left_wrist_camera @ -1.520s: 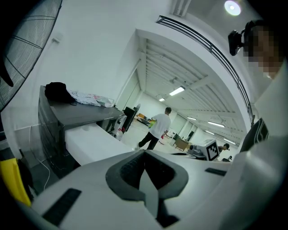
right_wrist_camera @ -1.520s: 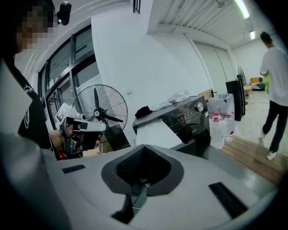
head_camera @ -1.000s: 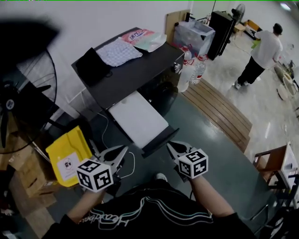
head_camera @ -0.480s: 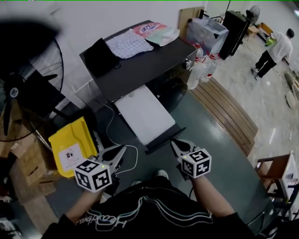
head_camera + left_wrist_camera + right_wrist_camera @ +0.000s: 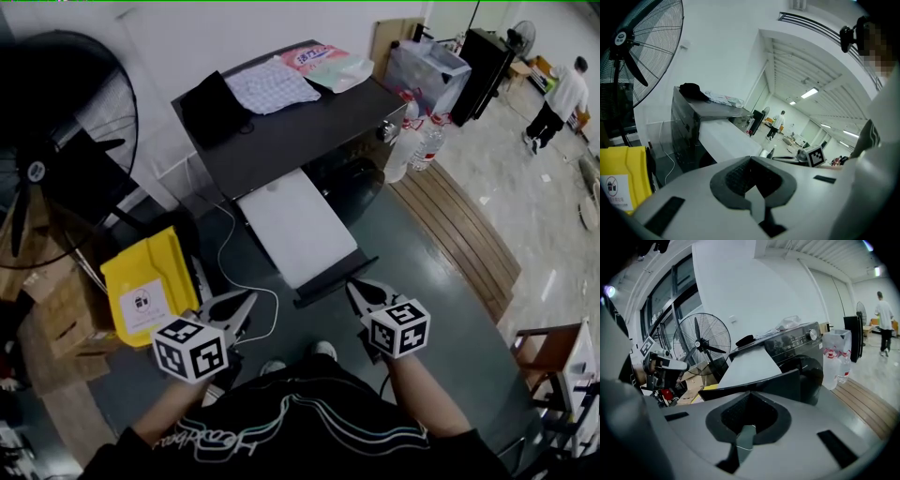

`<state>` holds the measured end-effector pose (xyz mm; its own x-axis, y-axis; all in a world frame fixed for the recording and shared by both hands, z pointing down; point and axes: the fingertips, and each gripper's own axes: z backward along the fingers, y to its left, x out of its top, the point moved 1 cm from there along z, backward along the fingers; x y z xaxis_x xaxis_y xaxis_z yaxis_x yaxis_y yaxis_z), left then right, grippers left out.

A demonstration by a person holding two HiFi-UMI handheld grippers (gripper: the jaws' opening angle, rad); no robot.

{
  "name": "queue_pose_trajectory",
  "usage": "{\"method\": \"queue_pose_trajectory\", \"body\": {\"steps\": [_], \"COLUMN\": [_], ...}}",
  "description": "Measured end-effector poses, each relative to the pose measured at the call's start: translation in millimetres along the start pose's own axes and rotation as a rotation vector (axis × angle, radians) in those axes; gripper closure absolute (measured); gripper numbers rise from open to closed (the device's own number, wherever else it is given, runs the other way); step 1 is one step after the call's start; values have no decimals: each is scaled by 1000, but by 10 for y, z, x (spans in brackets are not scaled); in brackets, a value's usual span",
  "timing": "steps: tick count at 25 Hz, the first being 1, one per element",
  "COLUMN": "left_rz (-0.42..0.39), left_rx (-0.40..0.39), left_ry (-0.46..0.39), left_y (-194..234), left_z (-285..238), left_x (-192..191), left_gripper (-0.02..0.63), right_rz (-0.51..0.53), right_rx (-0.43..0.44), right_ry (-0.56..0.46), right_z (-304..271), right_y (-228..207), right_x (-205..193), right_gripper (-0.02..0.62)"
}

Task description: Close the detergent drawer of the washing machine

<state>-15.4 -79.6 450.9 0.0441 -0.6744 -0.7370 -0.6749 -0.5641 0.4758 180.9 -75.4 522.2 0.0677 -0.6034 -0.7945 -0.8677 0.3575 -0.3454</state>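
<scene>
The black washing machine point(image 5: 291, 141) stands ahead of me with its detergent drawer point(image 5: 298, 230) pulled far out, white on top with a dark front panel point(image 5: 336, 279). My left gripper point(image 5: 246, 302) hangs low, left of the drawer's front and apart from it, jaws shut on nothing. My right gripper point(image 5: 356, 289) sits just below the front panel's right end, also shut and empty; whether it touches the panel is unclear. In the right gripper view the front panel point(image 5: 759, 383) fills the space just beyond the gripper point(image 5: 749, 397). The left gripper view shows the drawer point(image 5: 726, 140) from its side.
A big floor fan point(image 5: 37, 169), a yellow bag point(image 5: 145, 281) and cardboard boxes point(image 5: 56, 328) crowd the left. A white cable point(image 5: 234, 272) trails on the floor. Water bottles point(image 5: 417, 141) and a wooden platform point(image 5: 459, 225) lie right. Cloth point(image 5: 272, 86) lies on the machine. A person point(image 5: 562, 98) stands far off.
Both grippers keep nearly the same place and stay shut. The head view has shifted, so the machine sits a little further right. The distant person has moved away.
</scene>
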Motion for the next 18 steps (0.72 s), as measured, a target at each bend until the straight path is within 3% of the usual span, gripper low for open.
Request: {"method": "queue_pose_trajectory", "body": {"steps": [18], "left_rz": [81], "left_rx": [122], "left_ry": [-115], "left_y": [32], "left_z": [-104], "left_x": [151], "left_gripper": [583], "right_rz": [64], "right_rx": [171], "right_ry": [45], "right_z": [-188], "right_y": [-25], "right_x": [226], "right_gripper": [569]}}
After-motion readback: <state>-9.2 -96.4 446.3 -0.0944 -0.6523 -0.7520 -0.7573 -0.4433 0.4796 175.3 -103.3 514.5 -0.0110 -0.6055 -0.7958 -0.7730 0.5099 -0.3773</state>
